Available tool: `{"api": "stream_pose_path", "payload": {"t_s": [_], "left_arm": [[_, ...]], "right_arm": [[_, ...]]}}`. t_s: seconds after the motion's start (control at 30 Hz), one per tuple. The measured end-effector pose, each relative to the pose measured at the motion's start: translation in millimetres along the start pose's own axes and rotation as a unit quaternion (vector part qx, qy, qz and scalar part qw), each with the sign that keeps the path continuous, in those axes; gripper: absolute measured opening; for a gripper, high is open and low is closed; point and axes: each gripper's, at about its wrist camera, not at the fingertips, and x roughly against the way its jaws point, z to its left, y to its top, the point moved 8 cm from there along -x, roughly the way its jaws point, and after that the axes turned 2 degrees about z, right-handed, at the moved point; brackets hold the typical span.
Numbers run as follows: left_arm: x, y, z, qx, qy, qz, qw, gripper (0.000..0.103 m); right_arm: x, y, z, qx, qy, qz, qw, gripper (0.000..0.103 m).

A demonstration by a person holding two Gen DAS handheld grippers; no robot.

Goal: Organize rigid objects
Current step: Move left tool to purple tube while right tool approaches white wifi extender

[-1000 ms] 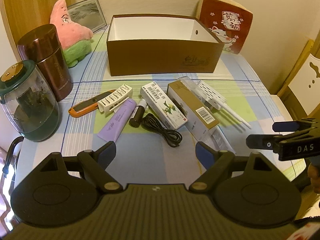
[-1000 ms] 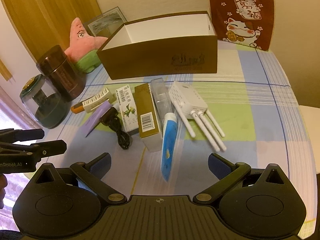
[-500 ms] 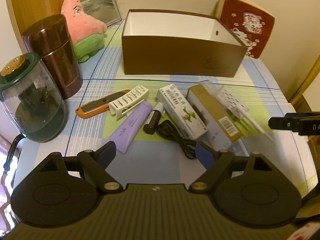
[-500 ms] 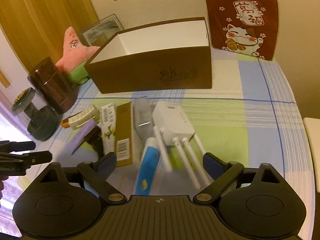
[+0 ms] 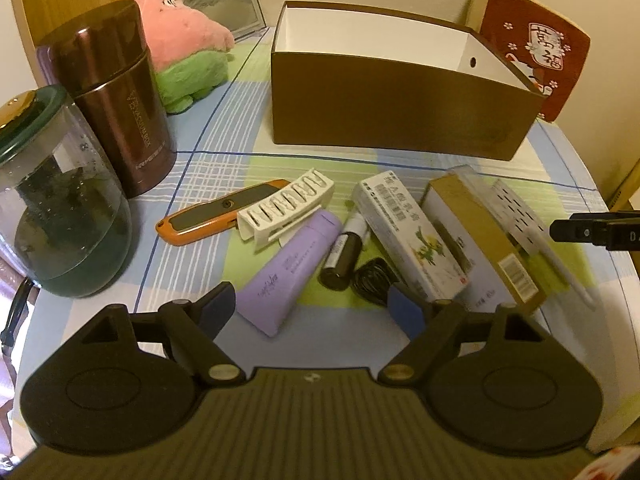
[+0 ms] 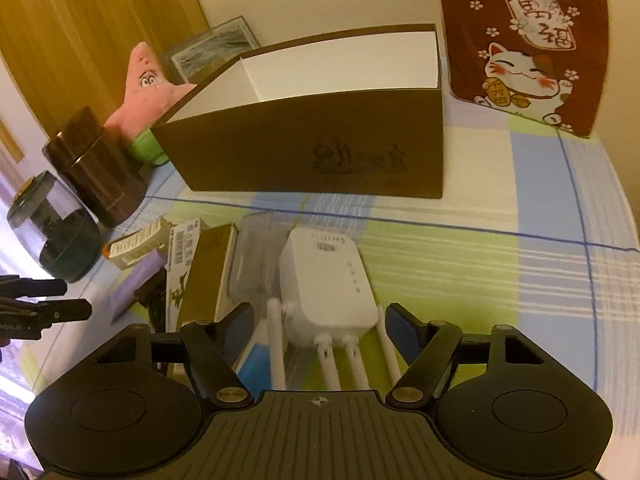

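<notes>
An open brown box [image 5: 400, 108] with a white inside stands at the back of the table; it also shows in the right wrist view [image 6: 312, 152]. In front of it lie an orange utility knife [image 5: 216, 212], a white clip [image 5: 286, 208], a purple tube [image 5: 292, 272], a dark small bottle [image 5: 344, 260], a black cable [image 5: 372, 284], a white carton [image 5: 408, 236] and a gold carton [image 5: 484, 240]. My left gripper [image 5: 312, 312] is open, just short of the purple tube. My right gripper [image 6: 320, 328] is open, its fingers on either side of the white router [image 6: 324, 284].
A brown flask [image 5: 116, 100] and a green-lidded jar [image 5: 56, 212] stand at the left. A pink plush star [image 5: 180, 36] and a picture frame [image 5: 220, 4] are at the back left. A red cat-print cushion [image 6: 524, 44] leans at the back right. A blue tube [image 6: 256, 368] lies by the router.
Both grippers have moved forward and down toward the row of objects. The right gripper now has the router between its open fingers. The left one has closed in on the purple tube.
</notes>
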Motion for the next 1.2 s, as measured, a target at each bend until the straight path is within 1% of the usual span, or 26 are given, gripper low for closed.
{"api": "stream_pose_path", "payload": {"t_s": [0.23,0.4,0.47,0.53,0.57,0.77,0.8,0.87,0.97,1.1,1.13,1.2], "left_arm": [[-20.1,10.2,7.3,-0.013,0.001,0.002,0.9999,0.081],[-34.8,12.6,12.4,-0.026,0.005,0.011,0.9996,0.079],[-40.2,12.5,14.0,-0.034,0.004,0.015,0.9993,0.074],[-45.5,11.9,14.8,-0.042,0.002,0.019,0.9989,0.072],[-48.1,11.6,15.1,-0.045,0.002,0.022,0.9987,0.072],[-62.8,8.6,14.6,-0.071,-0.002,0.033,0.9969,0.07],[-64.4,8.5,14.8,-0.077,-0.003,0.033,0.9965,0.068],[-68.9,7.5,16.4,-0.09,0.002,0.038,0.9952,0.054],[-73.3,4.8,18.1,-0.107,0.003,0.046,0.9932,0.042],[-71.5,0.3,15.7,-0.117,0.001,0.047,0.992,0.036],[-70.2,-1.2,13.7,-0.114,0.0,0.051,0.9922,0.034],[-65.9,-6.0,8.4,-0.097,-0.005,0.06,0.9935,0.033]], "right_arm": [[-30.2,17.0,-12.2,-0.011,0.0,0.011,1.0,0.065],[-44.3,17.4,-15.3,-0.023,0.008,0.023,0.999,0.064],[-46.8,15.9,-14.0,-0.022,0.009,0.028,0.999,0.064],[-47.6,13.5,-12.5,-0.021,0.01,0.03,0.999,0.063],[-47.1,12.8,-11.9,-0.021,0.012,0.029,0.999,0.059],[-37.8,4.9,-11.4,-0.013,-0.004,0.03,0.999,0.059],[-35.8,3.2,-12.2,-0.015,-0.008,0.031,0.999,0.059],[-30.8,-1.2,-15.4,-0.024,-0.013,0.031,0.999,0.059],[-23.0,-7.7,-20.8,-0.039,-0.019,0.031,0.999,0.059],[-12.9,-15.3,-25.4,-0.045,-0.034,0.034,0.998,0.059],[-10.6,-16.8,-25.8,-0.044,-0.038,0.035,0.998,0.059],[-6.1,-20.3,-26.4,-0.04,-0.048,0.037,0.997,0.059]]}}
